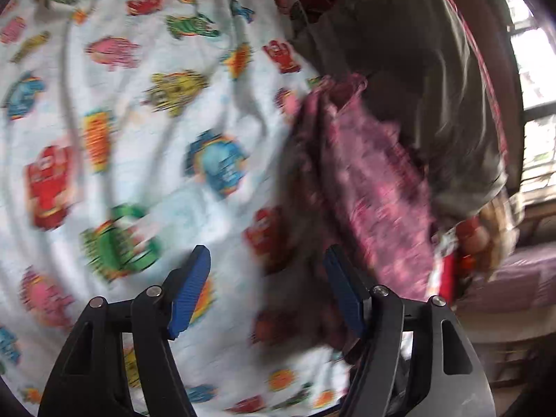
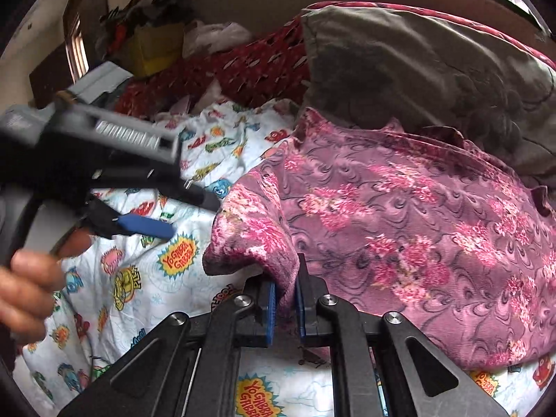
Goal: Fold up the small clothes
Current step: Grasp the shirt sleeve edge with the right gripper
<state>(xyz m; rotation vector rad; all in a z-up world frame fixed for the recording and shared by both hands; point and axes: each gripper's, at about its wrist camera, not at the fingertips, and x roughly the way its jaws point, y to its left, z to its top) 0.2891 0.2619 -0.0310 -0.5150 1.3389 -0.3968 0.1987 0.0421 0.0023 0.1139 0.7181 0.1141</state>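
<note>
A small pink and purple floral garment lies on a white cartoon-print sheet. My right gripper is shut on a fold at the garment's near left corner, the cloth pinched between the blue pads. In the left wrist view the same garment is blurred, to the right of my left gripper, which stands open over the sheet with nothing between its fingers. The right wrist view also shows the left gripper at the left, open and held by a hand, apart from the garment.
A grey-green pillow lies behind the garment. Red patterned bedding and a heap of clutter with a yellow box sit at the back. A window is at the right. A purple cushion lies low at the right.
</note>
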